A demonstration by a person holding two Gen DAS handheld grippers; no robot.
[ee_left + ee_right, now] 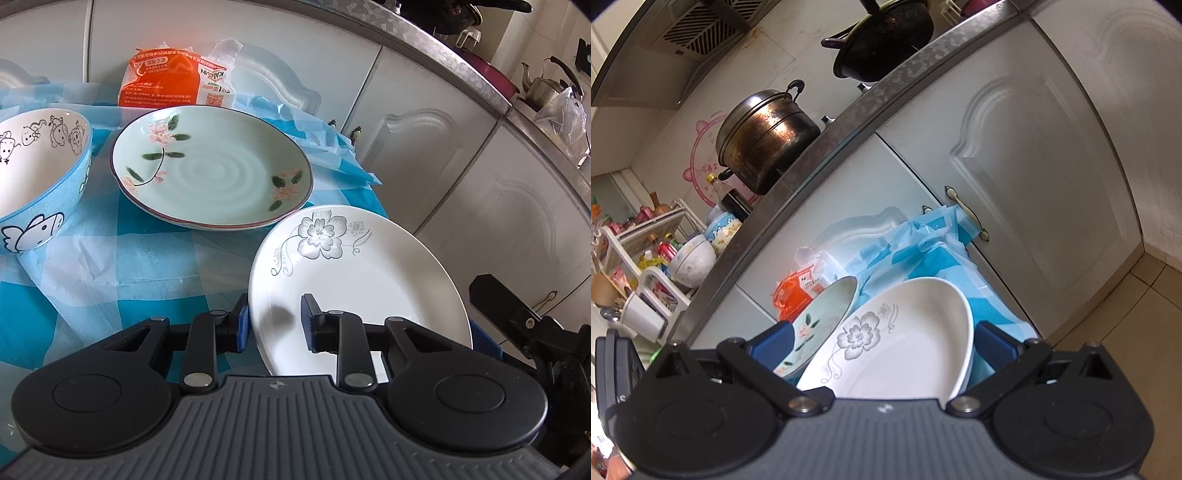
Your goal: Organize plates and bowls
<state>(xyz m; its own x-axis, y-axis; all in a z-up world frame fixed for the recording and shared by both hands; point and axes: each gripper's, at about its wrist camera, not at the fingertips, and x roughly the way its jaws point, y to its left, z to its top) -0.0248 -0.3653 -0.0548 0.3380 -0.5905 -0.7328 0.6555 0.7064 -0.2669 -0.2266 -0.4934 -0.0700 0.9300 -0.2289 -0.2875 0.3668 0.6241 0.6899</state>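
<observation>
A white plate (362, 280) with a grey flower sits at the near right corner of the blue-checked table, tilted up on its right side. My left gripper (275, 323) is shut on its near left rim, one blue pad (242, 325) outside and one inside. In the right wrist view the same white plate (905, 354) lies between the wide-spread fingers of my right gripper (884, 345), which is open; no pad visibly presses on it. A green flowered plate (221, 173) lies just behind, and a blue cartoon bowl (37, 173) stands at the left.
An orange packet (162, 81) lies at the back of the table on the checked cloth (129, 266). White cabinet doors (424, 155) rise close behind and to the right. The counter above carries a kettle (543, 85) and a large metal pot (764, 136).
</observation>
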